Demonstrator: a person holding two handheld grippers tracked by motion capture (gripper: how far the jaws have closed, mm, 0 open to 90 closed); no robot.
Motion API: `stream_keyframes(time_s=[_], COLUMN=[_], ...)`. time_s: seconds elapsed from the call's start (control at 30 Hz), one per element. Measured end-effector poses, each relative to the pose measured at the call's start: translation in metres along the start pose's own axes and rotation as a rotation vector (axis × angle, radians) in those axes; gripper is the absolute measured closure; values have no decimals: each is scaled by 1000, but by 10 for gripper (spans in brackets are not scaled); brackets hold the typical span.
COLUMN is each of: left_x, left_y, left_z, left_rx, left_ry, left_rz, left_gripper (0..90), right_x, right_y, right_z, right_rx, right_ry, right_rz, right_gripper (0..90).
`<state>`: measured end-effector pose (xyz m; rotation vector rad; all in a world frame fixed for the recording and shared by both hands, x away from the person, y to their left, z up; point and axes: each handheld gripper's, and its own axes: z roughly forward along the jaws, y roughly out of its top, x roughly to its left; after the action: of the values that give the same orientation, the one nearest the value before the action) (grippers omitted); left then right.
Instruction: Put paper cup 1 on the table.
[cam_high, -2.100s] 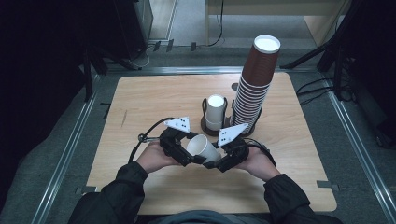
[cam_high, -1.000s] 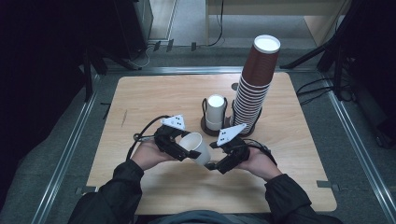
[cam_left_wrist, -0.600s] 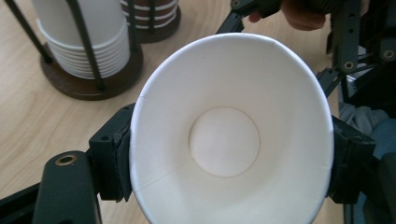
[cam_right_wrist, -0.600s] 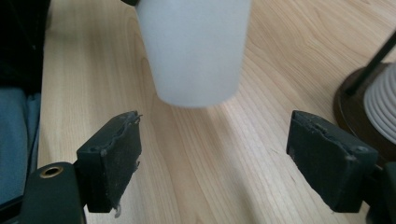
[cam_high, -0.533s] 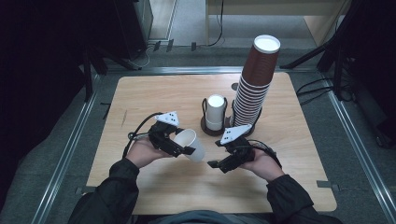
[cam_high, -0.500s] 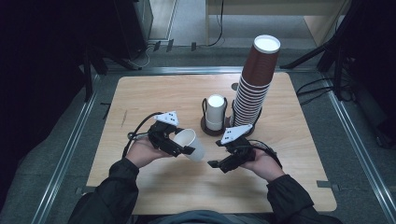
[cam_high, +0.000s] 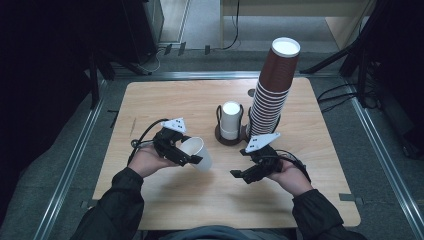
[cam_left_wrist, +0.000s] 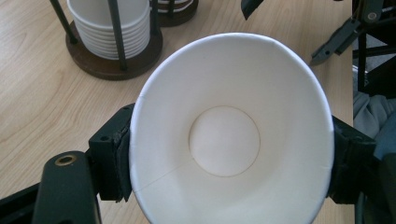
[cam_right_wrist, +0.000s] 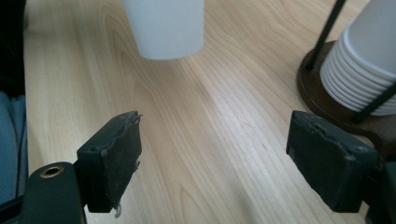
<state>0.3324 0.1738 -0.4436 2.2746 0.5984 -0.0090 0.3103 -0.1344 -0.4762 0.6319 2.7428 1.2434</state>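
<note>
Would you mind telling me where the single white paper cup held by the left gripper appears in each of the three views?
High view: the white cup lies tilted in the left gripper, left of centre, above the table.
Left gripper view: the cup is at centre, its mouth towards the camera, between the jaws.
Right gripper view: the cup's side is at top centre.
Shared landmark: the round dark holder with stacked white cups.

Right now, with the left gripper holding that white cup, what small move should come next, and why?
Probably lower the white cup onto the bare table: the left gripper clamps it tilted in the air, while the right gripper is open and empty.
</note>
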Motion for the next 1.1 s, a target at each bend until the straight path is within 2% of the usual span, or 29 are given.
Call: stream_keyframes(time_s=[0.13,0.3,0.63,0.83,0.97,1.1], left_x=[4,10,26,33,40,47], left_y=[-3,-7,-17,-22,-27,-33], left_z=[-2,-6,-16,-20,-24,-30], left_rx=[11,17,18,33,44,42], left_ry=[8,29,75,120,166,192], left_rz=[-15,-29,-83,-94,-118,-151], left_gripper=[209,207,201,200,197,197], right_x=[-3,-6,-7,-7,-8,-7], right_y=[-2,-3,-3,-4,-5,-4], right_z=[-2,-2,0,2,3,3], right_rx=[-3,0,8,22,26,28], right_ry=[-29,-42,-33,-34,-33,-26], right_rz=[-7,-1,8,10,7,11], right_gripper=[189,189,190,190,190,190])
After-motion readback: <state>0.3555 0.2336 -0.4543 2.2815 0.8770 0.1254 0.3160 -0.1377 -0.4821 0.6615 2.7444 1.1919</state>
